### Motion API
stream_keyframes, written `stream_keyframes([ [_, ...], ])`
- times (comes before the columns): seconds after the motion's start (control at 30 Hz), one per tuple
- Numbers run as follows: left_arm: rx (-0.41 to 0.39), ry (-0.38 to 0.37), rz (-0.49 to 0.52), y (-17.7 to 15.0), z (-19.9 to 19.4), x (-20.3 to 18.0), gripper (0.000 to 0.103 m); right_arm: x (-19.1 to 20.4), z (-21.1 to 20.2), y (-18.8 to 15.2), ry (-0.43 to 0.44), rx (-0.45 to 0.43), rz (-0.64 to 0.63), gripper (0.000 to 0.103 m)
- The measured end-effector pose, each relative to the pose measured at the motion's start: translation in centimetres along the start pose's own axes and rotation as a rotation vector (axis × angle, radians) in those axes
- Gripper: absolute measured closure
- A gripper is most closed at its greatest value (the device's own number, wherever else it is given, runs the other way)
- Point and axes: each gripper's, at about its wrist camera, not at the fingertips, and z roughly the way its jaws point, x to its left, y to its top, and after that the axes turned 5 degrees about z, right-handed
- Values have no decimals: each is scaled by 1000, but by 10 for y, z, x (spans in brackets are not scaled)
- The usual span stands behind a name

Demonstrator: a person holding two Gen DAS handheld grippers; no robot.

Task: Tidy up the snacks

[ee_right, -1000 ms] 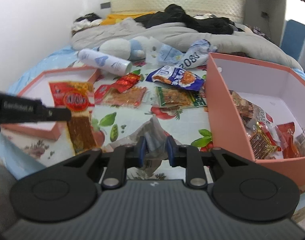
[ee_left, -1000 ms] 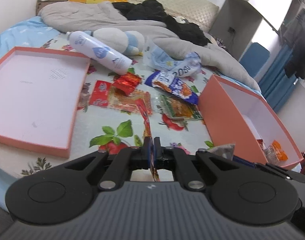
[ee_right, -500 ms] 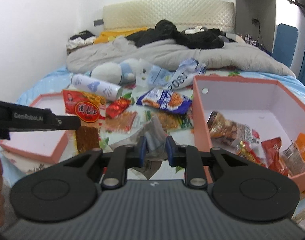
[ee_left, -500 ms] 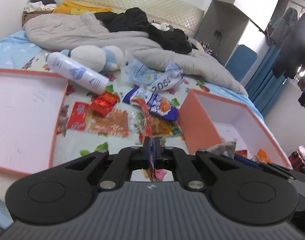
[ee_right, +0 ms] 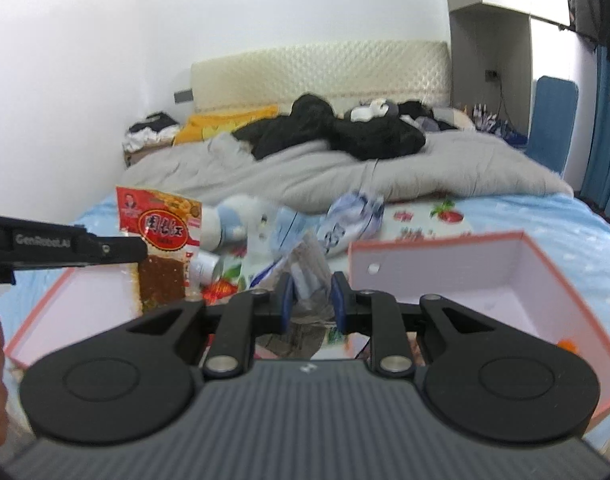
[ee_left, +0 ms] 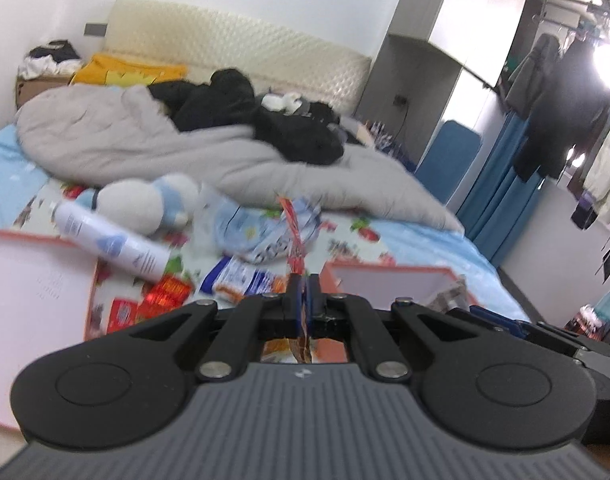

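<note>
Red and yellow packaging marks the flat snack packet (ee_right: 159, 248) that my left gripper (ee_left: 303, 294) holds edge-on, its fingers pressed fully together on the foil. In the right wrist view the same packet hangs at the left of the frame from the dark fingertip, its clear lower half showing brown contents. My right gripper (ee_right: 309, 300) has its fingers narrowly spaced, clamped on a crumpled clear plastic snack bag (ee_right: 307, 276) at centre frame.

Both packets hang above the bed. The open pink box (ee_right: 457, 276) sits at lower right of the right wrist view, with an orange item just visible in its near corner. Its flat lid (ee_right: 69, 300) lies at lower left. Between them on the floral sheet (ee_right: 445, 216) I see loose snack packets, blurred: a red one (ee_left: 167, 290) and a blue one (ee_left: 241, 280). A white spray can (ee_left: 109, 242) lies beside a plush toy (ee_left: 145, 200); a grey duvet (ee_left: 153, 144) is heaped behind.
</note>
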Motion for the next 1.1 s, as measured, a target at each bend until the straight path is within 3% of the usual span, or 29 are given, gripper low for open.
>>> stream_keyframes([
  [0.27,-20,-86,29,36,13,-44,101,-30,-11,43,-51,-71,-16,83],
  [0.43,29,-152,37,35,47,-77,101,-62,-8,42,-107,-53,-5,87],
  [0.47,48,-166,40,32,57,-85,101,-69,-5,38,-121,-43,2,88],
  [0.5,69,-179,42,27,67,-92,101,-77,-2,34,-135,-31,8,96],
  [0.67,225,-229,74,-2,127,-128,101,-124,18,3,-202,82,66,96],
  [0.83,378,-233,99,-37,177,-151,100,-160,44,-32,-221,226,108,96],
  [0.97,458,-219,118,-64,207,-152,100,-178,61,-64,-235,305,123,96],
  [1.1,500,-225,75,-77,223,-143,100,-182,67,-82,-224,317,141,96],
])
